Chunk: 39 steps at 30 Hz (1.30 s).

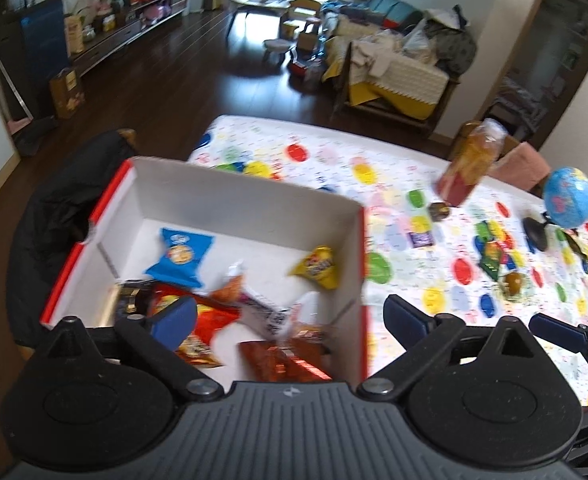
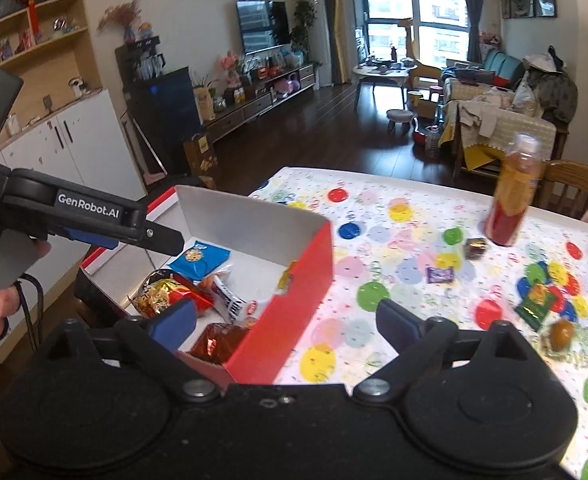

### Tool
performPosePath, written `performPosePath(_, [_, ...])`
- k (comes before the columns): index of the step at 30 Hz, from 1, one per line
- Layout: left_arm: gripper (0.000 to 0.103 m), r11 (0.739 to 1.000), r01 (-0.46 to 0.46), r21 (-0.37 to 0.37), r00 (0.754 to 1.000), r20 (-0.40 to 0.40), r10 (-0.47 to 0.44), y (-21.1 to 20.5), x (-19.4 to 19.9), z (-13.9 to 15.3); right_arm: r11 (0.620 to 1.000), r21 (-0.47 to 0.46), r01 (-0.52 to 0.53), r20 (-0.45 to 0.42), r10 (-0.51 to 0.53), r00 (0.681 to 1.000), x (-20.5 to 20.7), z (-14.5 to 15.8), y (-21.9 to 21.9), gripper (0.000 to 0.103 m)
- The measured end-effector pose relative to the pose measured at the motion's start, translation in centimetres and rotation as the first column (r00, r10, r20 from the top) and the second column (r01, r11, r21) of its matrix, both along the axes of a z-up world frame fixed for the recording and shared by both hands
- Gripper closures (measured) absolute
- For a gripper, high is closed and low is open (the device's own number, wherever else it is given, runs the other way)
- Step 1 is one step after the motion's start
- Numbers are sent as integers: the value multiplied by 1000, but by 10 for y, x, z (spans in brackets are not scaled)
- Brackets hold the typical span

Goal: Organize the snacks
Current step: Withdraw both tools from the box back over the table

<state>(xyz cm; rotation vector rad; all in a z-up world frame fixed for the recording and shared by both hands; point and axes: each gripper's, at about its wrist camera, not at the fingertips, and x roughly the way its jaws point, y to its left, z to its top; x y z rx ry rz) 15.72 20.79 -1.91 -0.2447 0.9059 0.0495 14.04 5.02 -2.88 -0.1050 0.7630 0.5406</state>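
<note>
A red cardboard box (image 1: 357, 280) (image 2: 294, 268) with a white inside stands on the left of the table. Several snack packets lie in it: a blue cookie packet (image 1: 180, 256) (image 2: 202, 258), a yellow packet (image 1: 317, 268), a red chip bag (image 1: 206, 316) (image 2: 170, 294) and an orange-red foil packet (image 1: 278, 360) (image 2: 218, 340). My left gripper (image 1: 290, 318) hangs open above the box with nothing between its fingers. My right gripper (image 2: 286, 320) is open and empty over the box's near right corner. Loose on the cloth are a purple sweet (image 2: 439, 274), a green packet (image 2: 535, 306) and a brown chocolate (image 2: 475, 248).
The table (image 2: 373, 216) wears a spotted cloth. A red-orange drink bottle (image 2: 513, 196) (image 1: 469, 164) stands at the back right, with a small blue globe (image 1: 569, 196) on a black base near it. A gold-wrapped snack (image 2: 561, 334) lies near the green packet. A wooden chair (image 2: 573, 184) stands behind.
</note>
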Motion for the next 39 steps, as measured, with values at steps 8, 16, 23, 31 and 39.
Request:
performPosePath(8, [2,996,87,-15,996,11,-86,-59,8,3,997,2,76,46,-76,996,-12,11,-58,0])
performPosePath(16, [2,987,157,-32,987,-14,-158,-119,29,-2,984,-25,174,54,-172,984,-6,7,-123,0])
performPosePath(23, [2,983,182,23,983,-32,-182,-169,56,-16,961,-56,270,41,-268,963,14,-5,-175,1])
performPosePath(31, [3,985,167,39,984,-70,-164,-202,102,-36,941,-48,335,3,-335,942,48,-22,-224,3])
performPosePath(39, [3,991,130,24,983,-135,-126,-213,159,-66,927,-49,372,-72,-375,924,91,-46,-252,9])
